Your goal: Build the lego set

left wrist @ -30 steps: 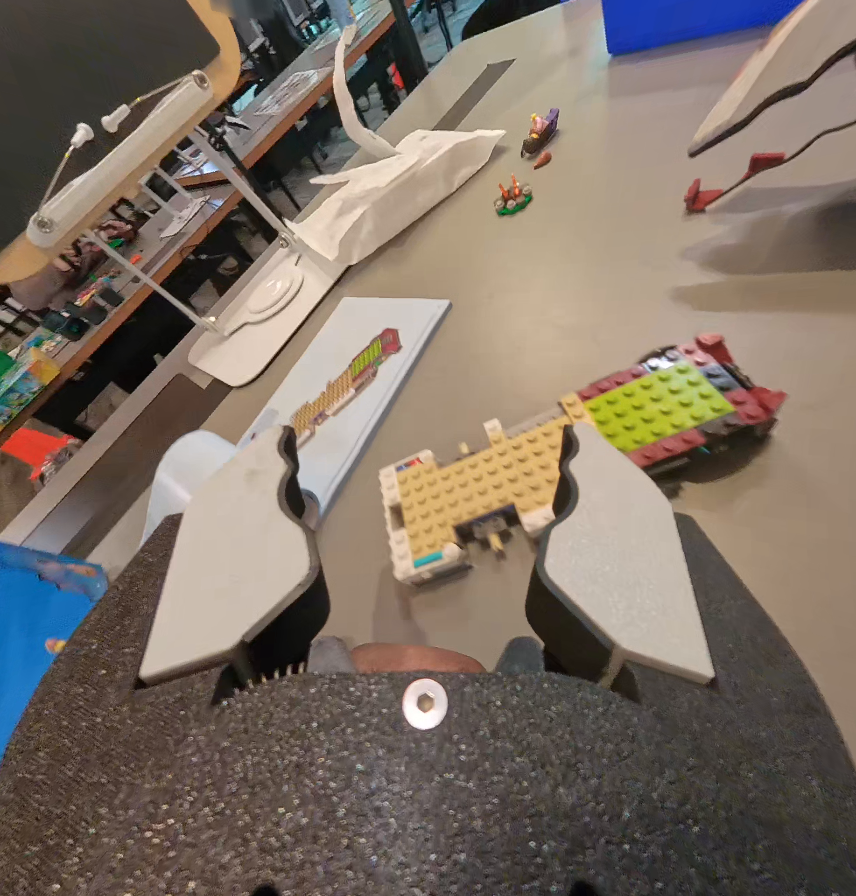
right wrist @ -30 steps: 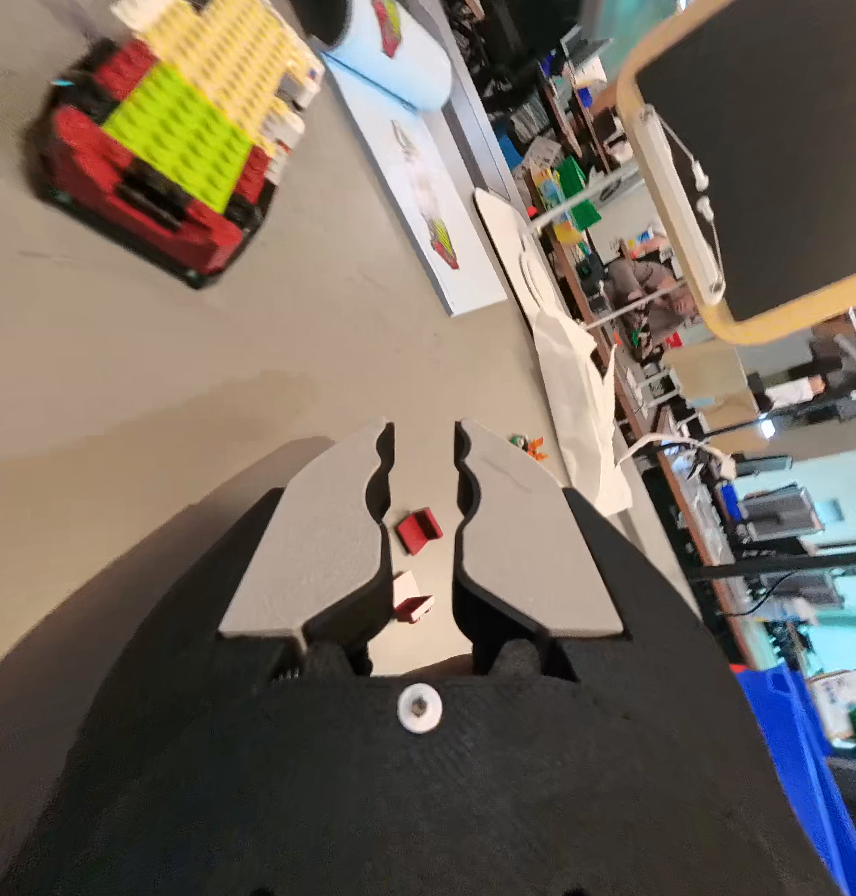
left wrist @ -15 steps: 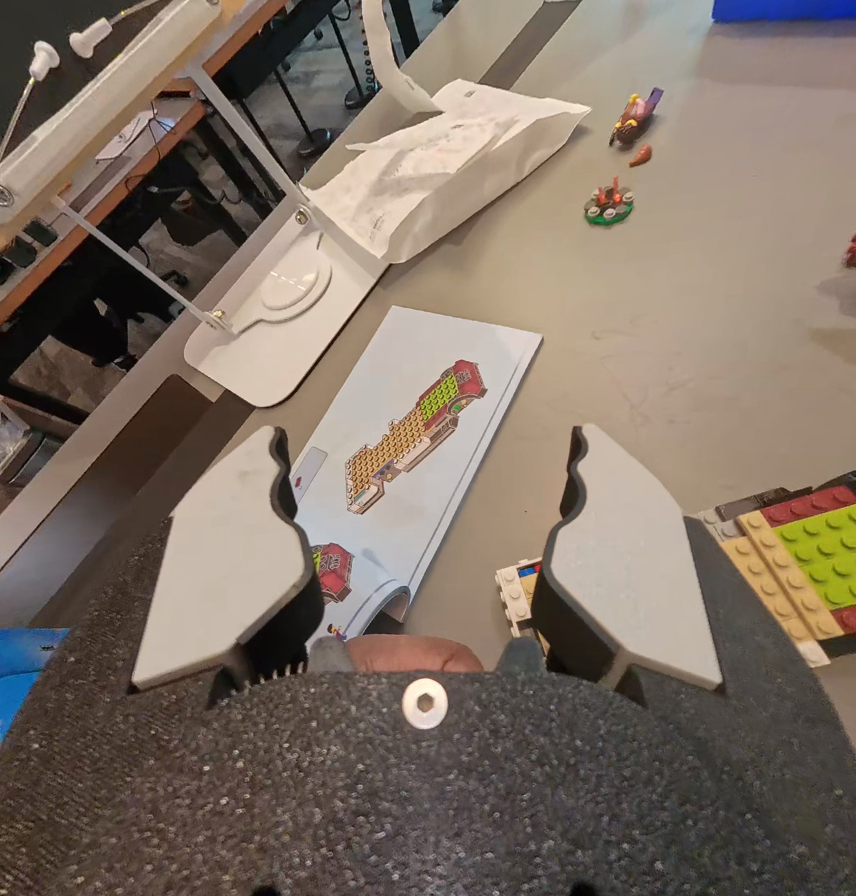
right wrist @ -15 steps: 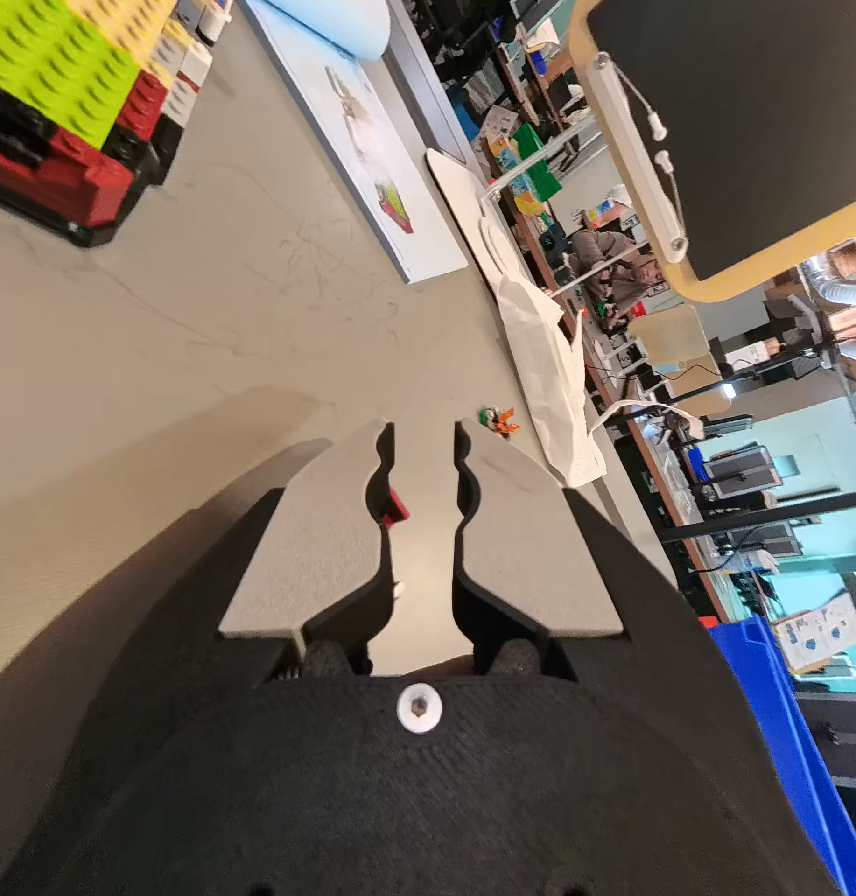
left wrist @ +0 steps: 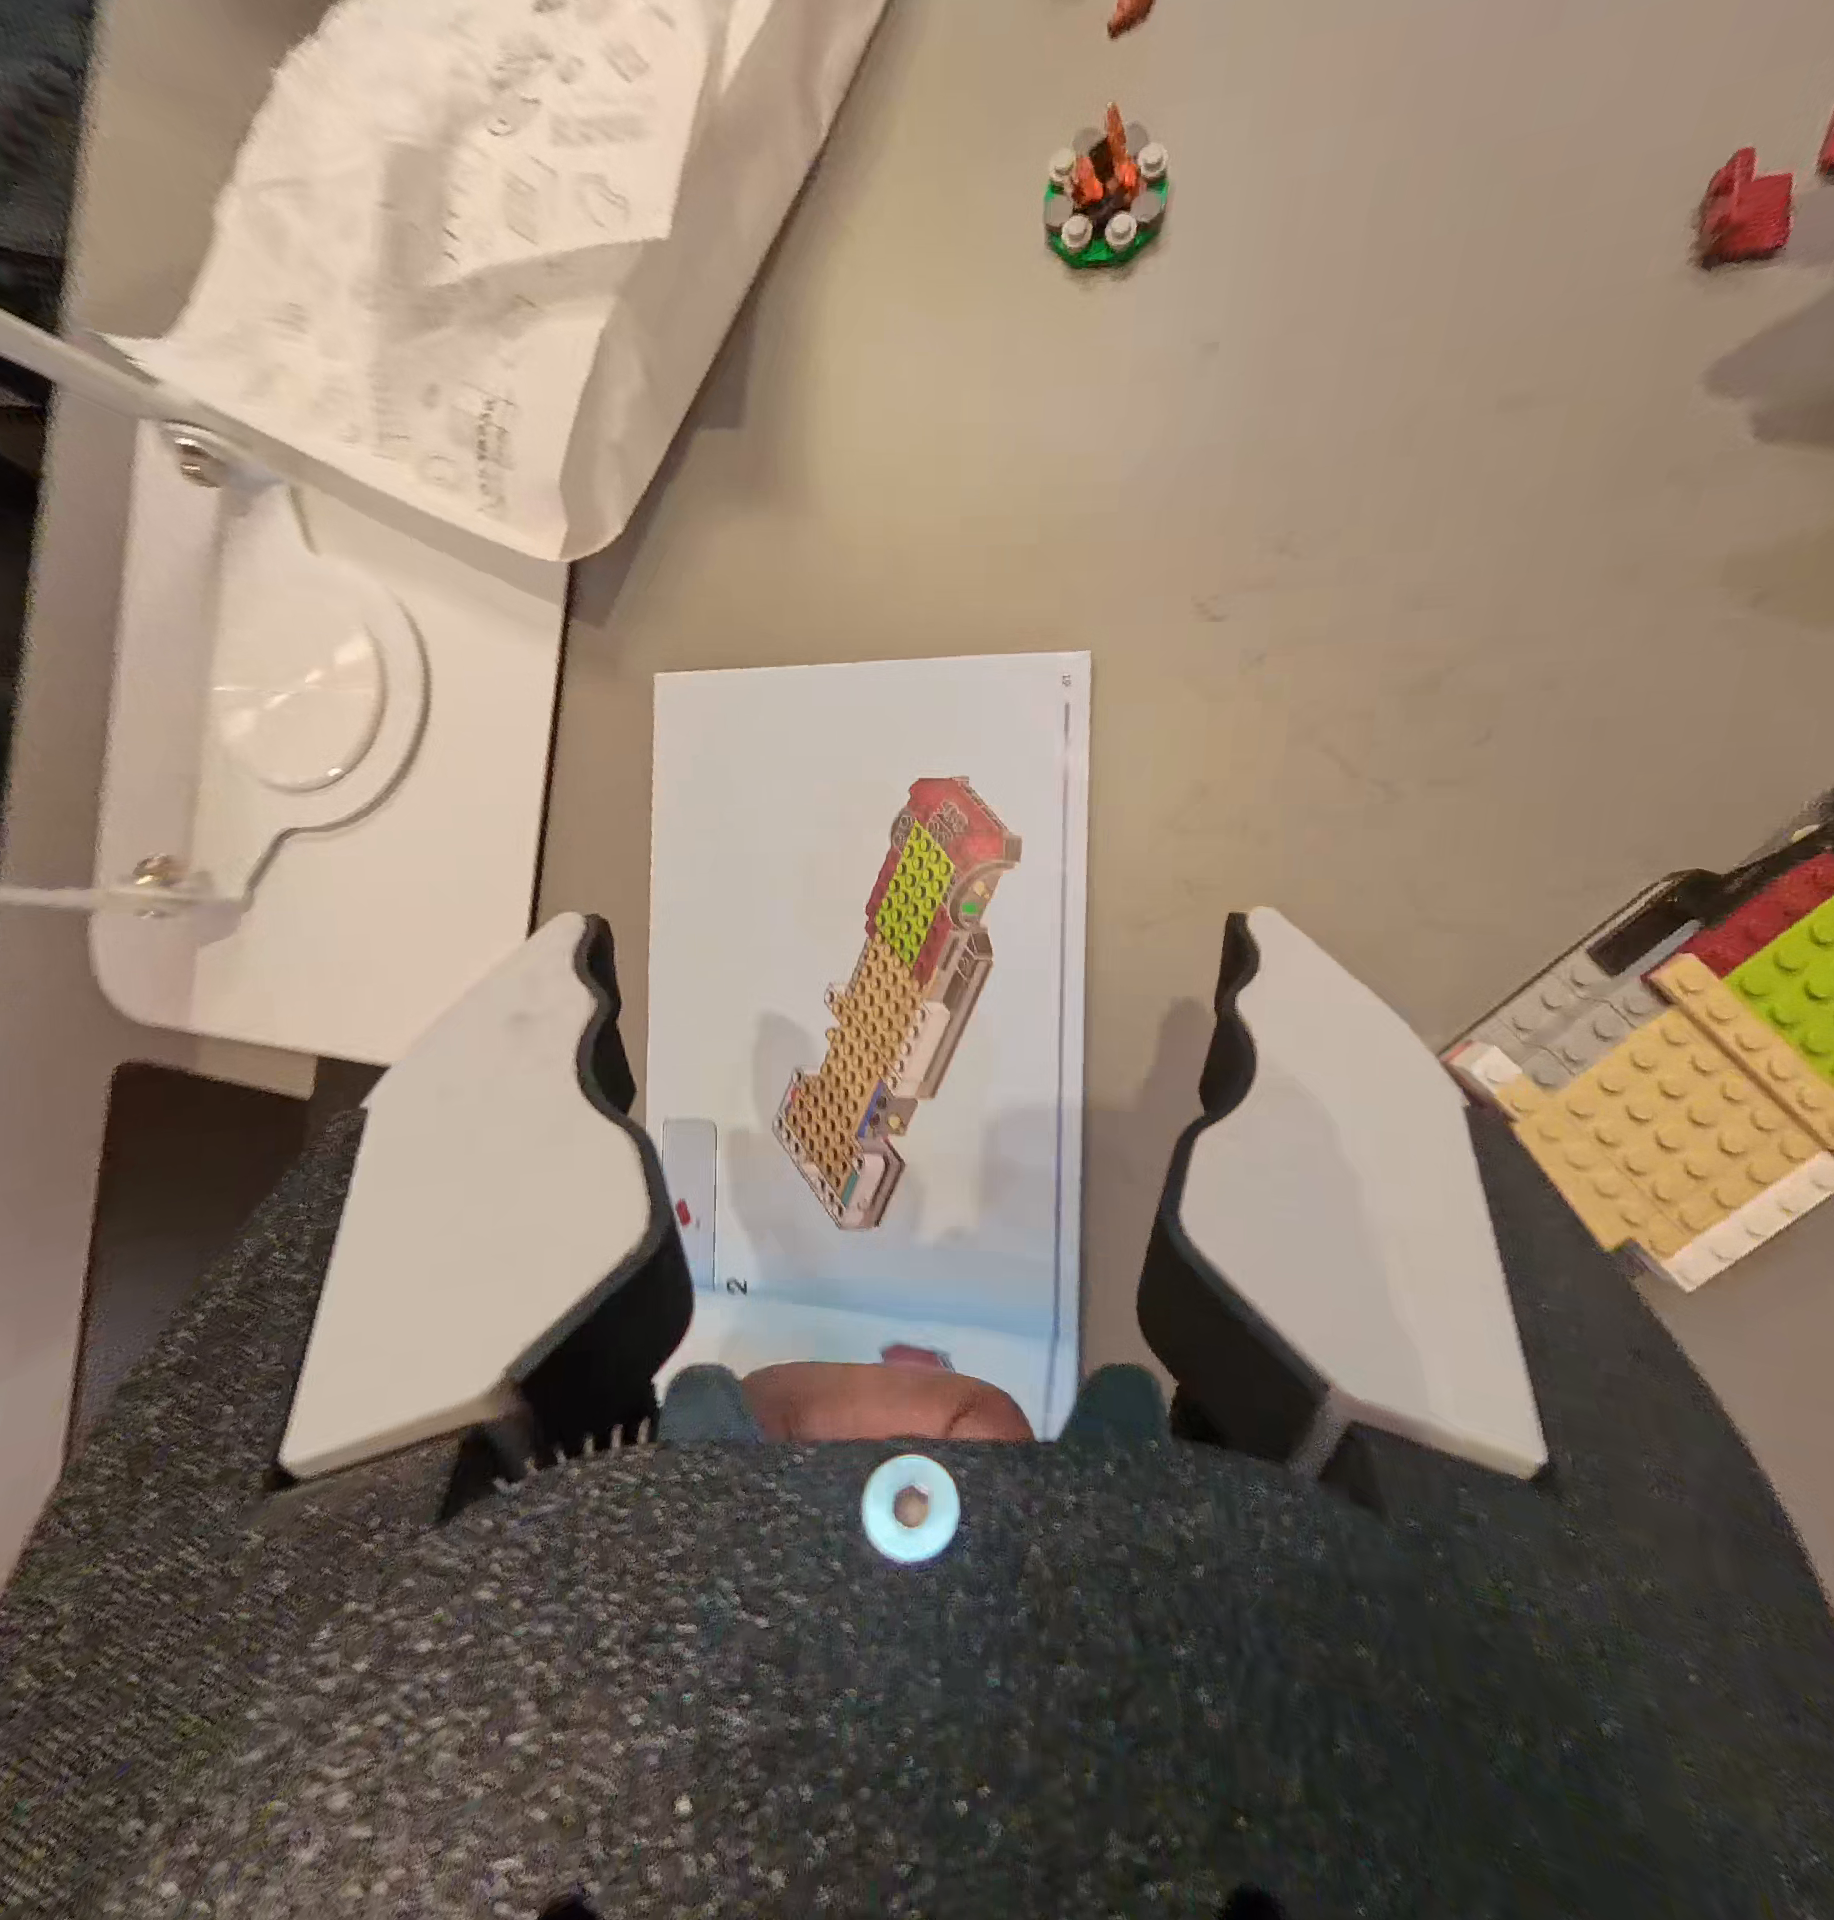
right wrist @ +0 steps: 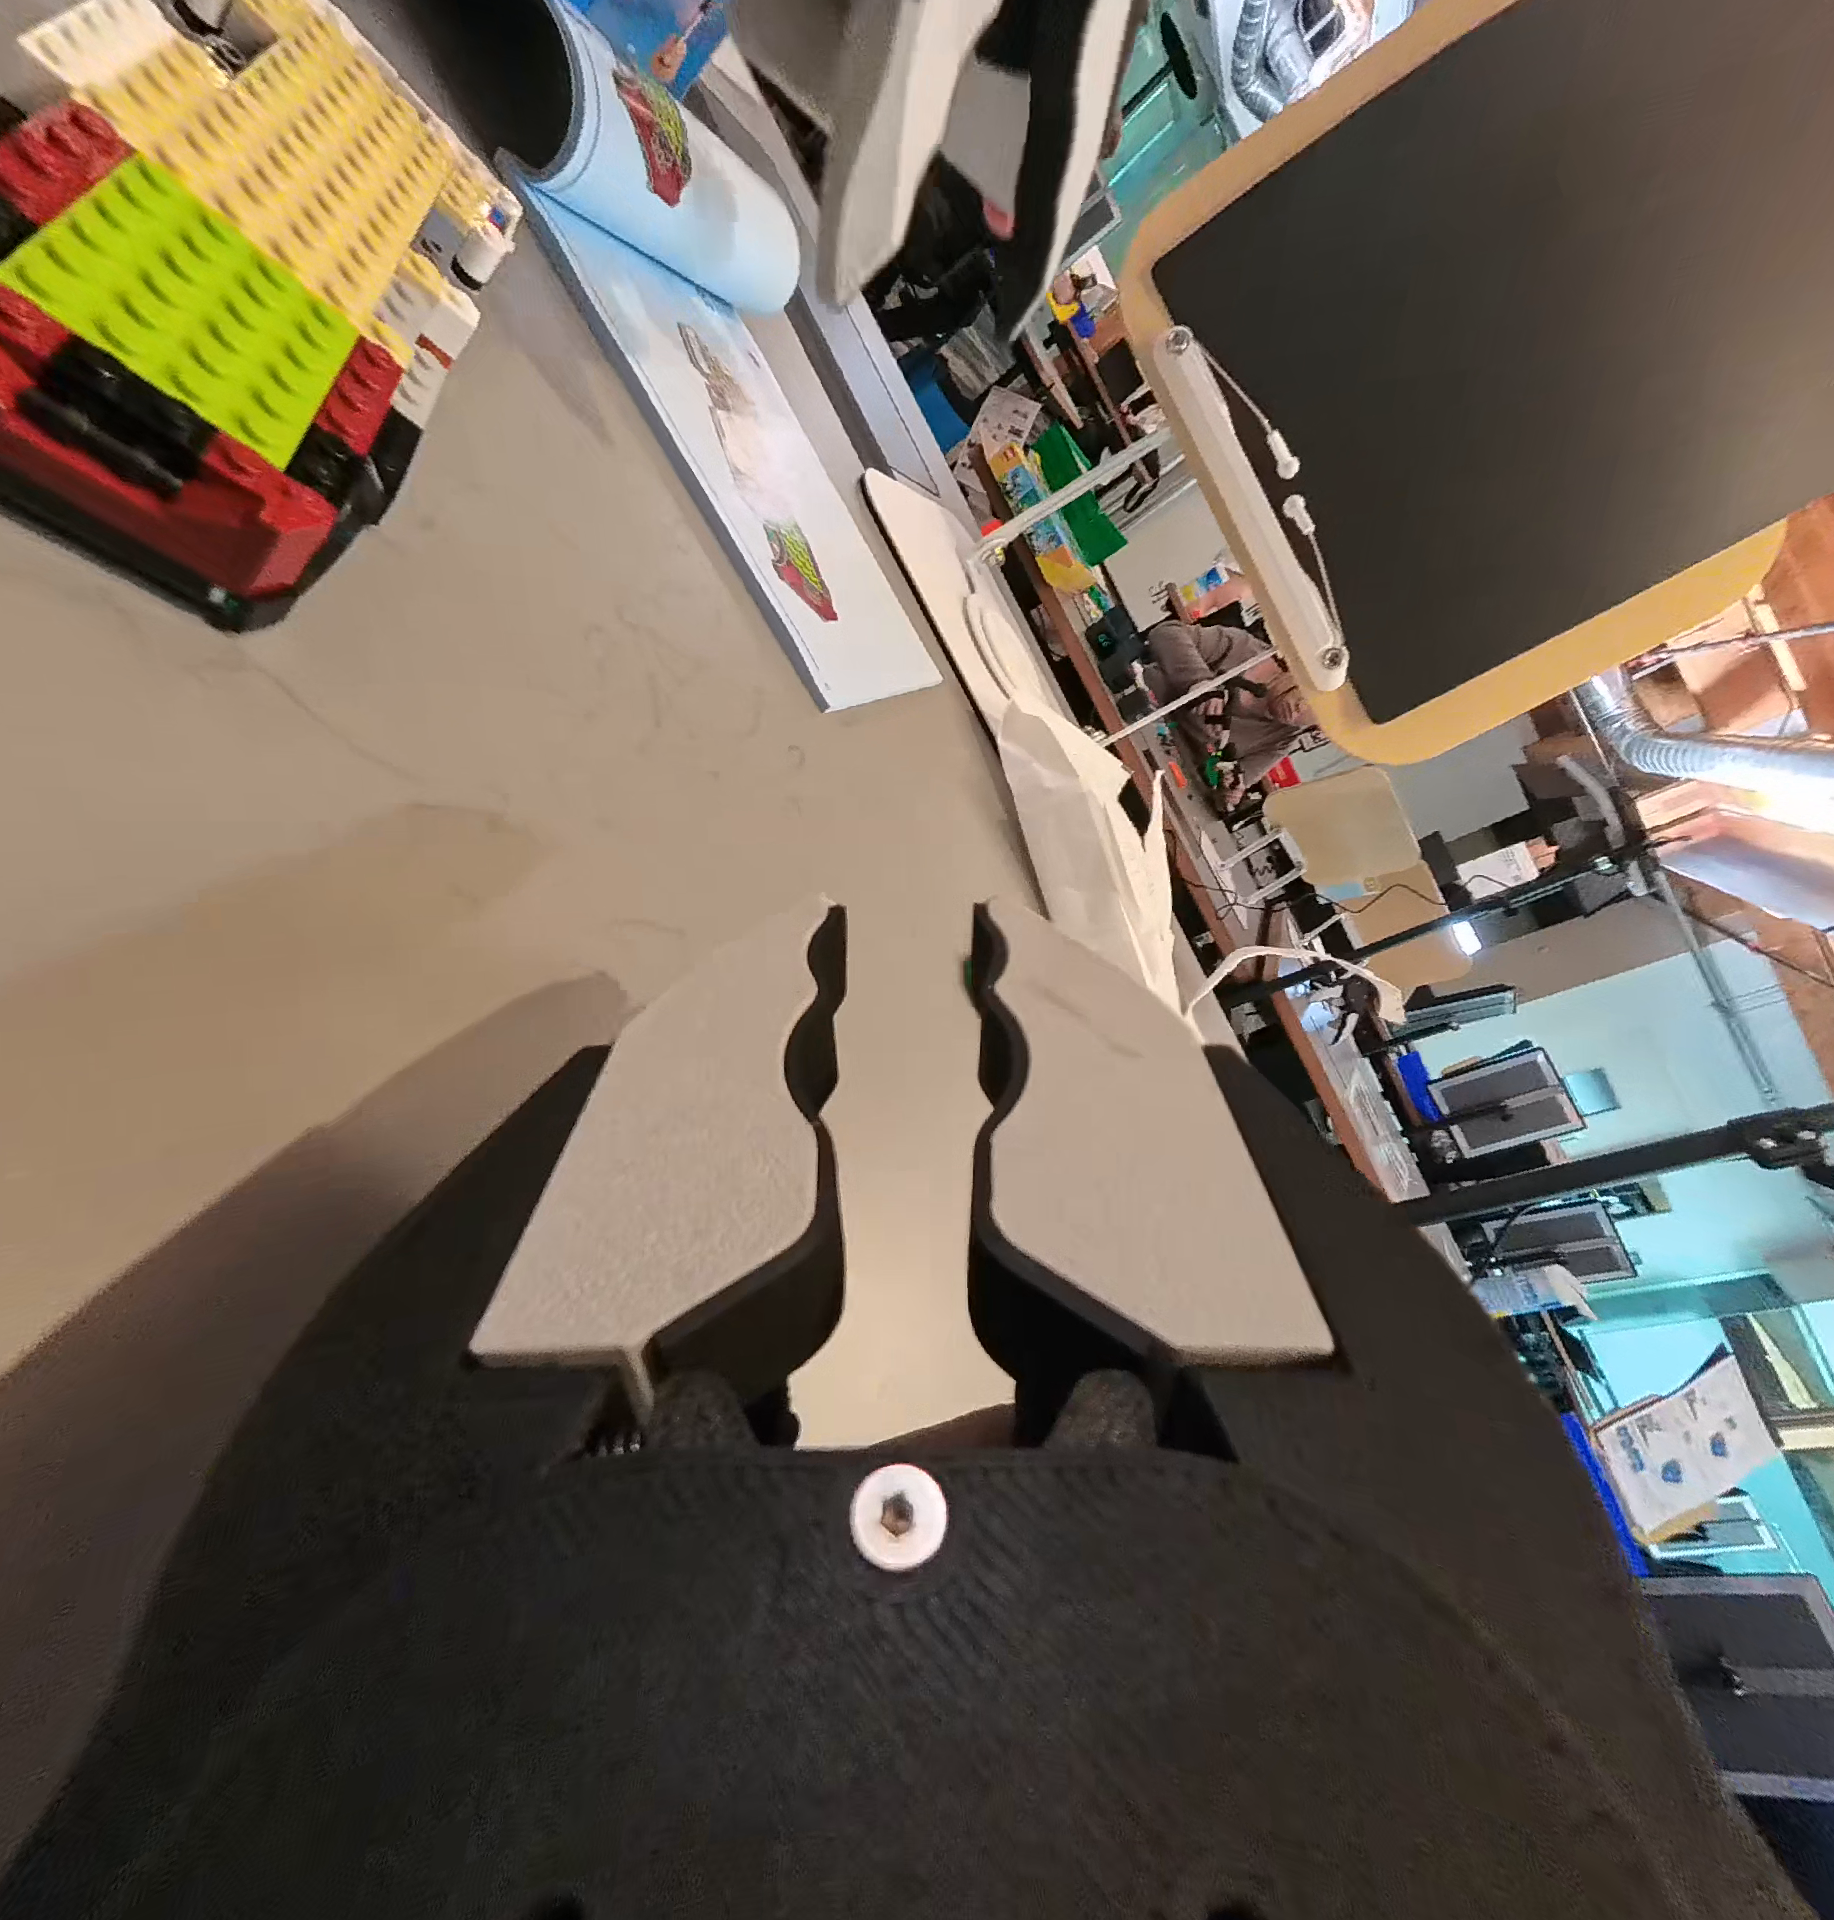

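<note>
grey table (right wrist: 269, 831); beyond it cluttered wooden desks (right wrist: 1131, 665), a black panel (right wrist: 1619, 312), possibly teal walls (right wrist: 1661, 1029).

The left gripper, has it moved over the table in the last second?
Yes. The left gripper swung leftward, away from the brick model it had framed, and now hangs open over the instruction booklet.

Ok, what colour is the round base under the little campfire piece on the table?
Green campfire base, clearest in the left wrist view.
</note>
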A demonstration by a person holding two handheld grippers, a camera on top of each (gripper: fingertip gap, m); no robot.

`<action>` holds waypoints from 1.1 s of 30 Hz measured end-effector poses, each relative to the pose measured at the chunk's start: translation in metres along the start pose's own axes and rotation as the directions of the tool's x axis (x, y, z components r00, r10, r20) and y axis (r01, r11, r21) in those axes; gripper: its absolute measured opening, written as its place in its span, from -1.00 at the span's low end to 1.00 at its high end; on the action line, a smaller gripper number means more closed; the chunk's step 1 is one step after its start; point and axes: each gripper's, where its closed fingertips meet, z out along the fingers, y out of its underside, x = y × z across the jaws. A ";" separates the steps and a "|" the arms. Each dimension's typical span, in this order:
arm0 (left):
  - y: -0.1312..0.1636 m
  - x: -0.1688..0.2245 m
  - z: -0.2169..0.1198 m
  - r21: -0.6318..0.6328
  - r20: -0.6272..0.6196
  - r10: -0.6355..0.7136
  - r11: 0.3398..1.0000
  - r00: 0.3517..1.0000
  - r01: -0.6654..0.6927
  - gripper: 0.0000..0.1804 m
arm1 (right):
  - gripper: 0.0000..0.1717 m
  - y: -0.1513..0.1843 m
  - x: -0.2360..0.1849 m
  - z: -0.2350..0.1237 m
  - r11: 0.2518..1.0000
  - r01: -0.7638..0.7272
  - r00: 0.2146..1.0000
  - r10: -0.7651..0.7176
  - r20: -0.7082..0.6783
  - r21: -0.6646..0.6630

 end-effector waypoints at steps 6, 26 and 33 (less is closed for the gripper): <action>0.005 -0.025 0.060 -0.074 -0.190 -0.124 0.991 0.974 0.111 0.22 | -0.74 0.009 0.010 0.000 0.999 -0.041 0.999 0.041 -0.009 -0.018; 0.013 -0.027 0.097 -0.099 -0.218 -0.132 0.989 0.967 0.113 0.20 | -0.75 0.021 0.005 0.005 0.991 -0.128 0.988 0.132 0.081 -0.047; 0.013 -0.027 0.096 -0.080 -0.222 -0.147 0.988 0.964 0.132 0.19 | -0.75 0.022 0.006 0.005 0.990 -0.133 0.988 0.136 0.079 -0.048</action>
